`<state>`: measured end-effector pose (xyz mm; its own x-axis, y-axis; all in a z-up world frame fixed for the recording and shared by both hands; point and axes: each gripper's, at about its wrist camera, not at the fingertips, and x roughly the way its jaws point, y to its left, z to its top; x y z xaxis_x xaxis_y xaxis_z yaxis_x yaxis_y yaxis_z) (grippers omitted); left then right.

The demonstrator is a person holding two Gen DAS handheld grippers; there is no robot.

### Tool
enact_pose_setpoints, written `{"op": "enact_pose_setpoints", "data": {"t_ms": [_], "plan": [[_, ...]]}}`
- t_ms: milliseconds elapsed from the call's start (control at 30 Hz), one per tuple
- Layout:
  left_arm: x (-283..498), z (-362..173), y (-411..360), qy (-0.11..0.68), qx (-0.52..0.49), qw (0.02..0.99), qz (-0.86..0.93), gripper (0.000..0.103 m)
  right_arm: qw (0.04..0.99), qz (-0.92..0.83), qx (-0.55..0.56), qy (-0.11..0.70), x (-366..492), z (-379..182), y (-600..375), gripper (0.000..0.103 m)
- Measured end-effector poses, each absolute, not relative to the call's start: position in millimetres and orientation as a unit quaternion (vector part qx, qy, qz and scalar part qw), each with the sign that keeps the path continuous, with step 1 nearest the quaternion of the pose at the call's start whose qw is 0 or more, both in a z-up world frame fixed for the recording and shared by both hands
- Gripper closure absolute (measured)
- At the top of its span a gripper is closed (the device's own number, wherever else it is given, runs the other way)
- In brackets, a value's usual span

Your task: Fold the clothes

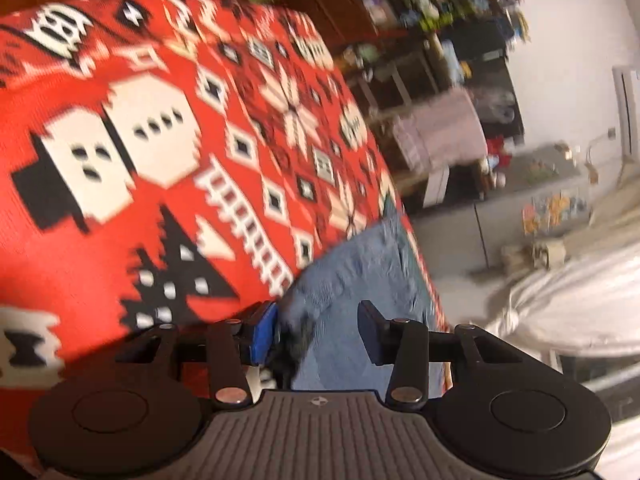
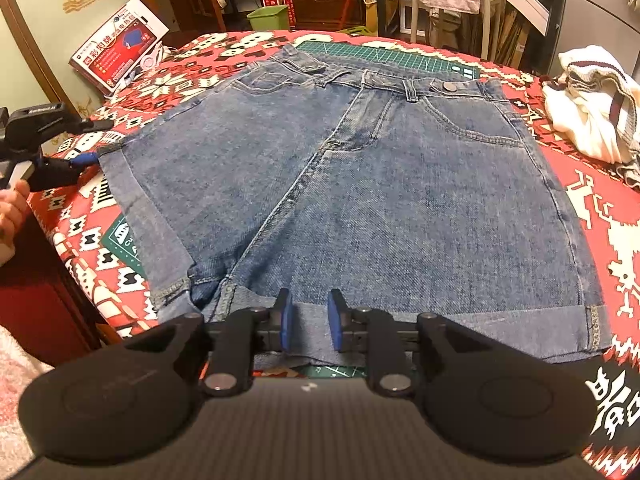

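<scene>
Now, in the left wrist view my left tongs (image 1: 316, 330) stand spread at lower centre over the denim shorts (image 1: 360, 280). In the right view, my right tongs (image 2: 310, 322) straddle the shorts' hem, spread, ready to pinch on the table (image 2: 600, 208).

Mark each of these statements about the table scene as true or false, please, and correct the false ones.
1. The denim shorts lie spread flat on the red patterned tablecloth. True.
2. The right gripper is shut on the waistband. False: its jaws are open at the cuffed hem of a leg.
3. A white garment lies crumpled to the right of the shorts. True.
4. The left gripper is at the far edge of the table, by the green bin. False: it is at the left cuff of the shorts.
5. The shorts are folded in half. False: both legs are spread out.
</scene>
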<state>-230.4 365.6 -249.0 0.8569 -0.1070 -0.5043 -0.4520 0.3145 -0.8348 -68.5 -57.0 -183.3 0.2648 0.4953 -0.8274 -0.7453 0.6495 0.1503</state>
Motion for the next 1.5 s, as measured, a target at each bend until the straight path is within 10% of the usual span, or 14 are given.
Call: {"op": "enact_pose_setpoints", "data": {"t_ms": [267,467,1067,1500], "plan": [[-211,-233,350,0.331,-0.466,0.812,0.123,0.092,0.788,0.388,-0.125,0.462,-68,-186,-61,0.077],[-197,-208,320,0.35,-0.296,0.87,0.183,0.093,0.79,0.388,-0.124,0.457,-67,-183,-60,0.077],[-210,-164,397,0.275,-0.274,0.879,0.276,0.094,0.803,0.39,-0.117,0.434,-61,-162,-60,0.077],[-166,-81,257,0.271,-0.168,0.947,0.046,0.094,0.827,0.379,-0.08,0.408,-44,-151,-97,0.077]]}}
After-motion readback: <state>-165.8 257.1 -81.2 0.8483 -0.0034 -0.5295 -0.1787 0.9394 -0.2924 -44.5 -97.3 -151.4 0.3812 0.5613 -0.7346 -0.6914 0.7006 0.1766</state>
